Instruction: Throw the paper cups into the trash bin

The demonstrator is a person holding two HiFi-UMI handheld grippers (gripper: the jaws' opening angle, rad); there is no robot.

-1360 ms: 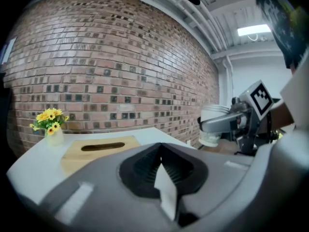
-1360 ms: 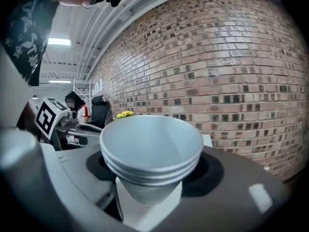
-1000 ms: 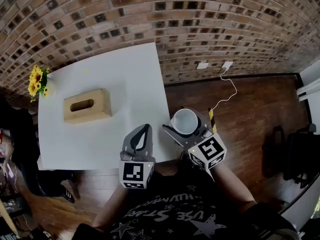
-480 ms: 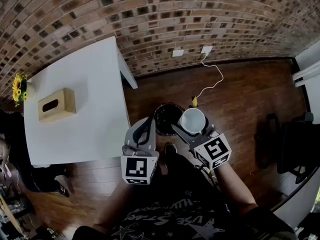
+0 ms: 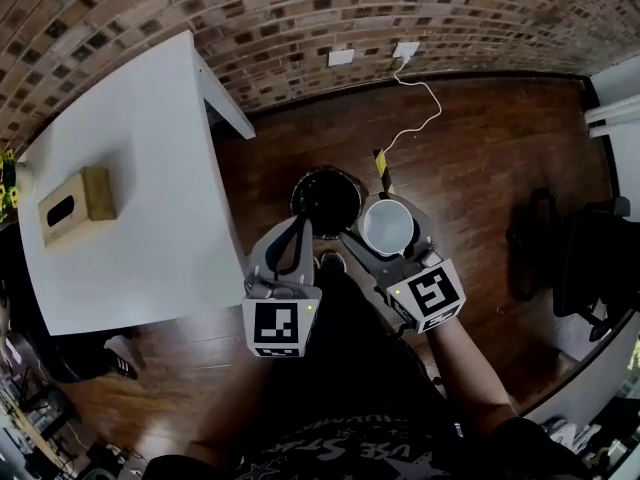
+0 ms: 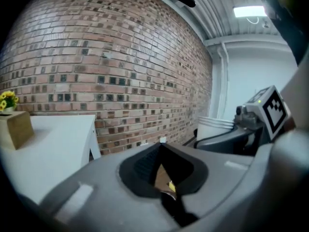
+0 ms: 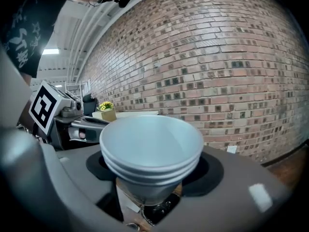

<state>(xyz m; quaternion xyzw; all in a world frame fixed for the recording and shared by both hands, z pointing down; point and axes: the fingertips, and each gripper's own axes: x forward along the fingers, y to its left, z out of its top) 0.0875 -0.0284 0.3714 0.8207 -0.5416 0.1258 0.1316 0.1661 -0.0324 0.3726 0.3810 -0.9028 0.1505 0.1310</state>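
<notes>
Right gripper jaws clasp the stacked cups, rims up; bin lies just left, slightly beyond. Left gripper jaws closed, empty.

The left claw and paper cups hide the near edge of the trash bin.

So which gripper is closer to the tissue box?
Left. The left gripper hangs right of the tissue box, past the table edge; the right gripper, holding paper cups, is farther right.
</notes>
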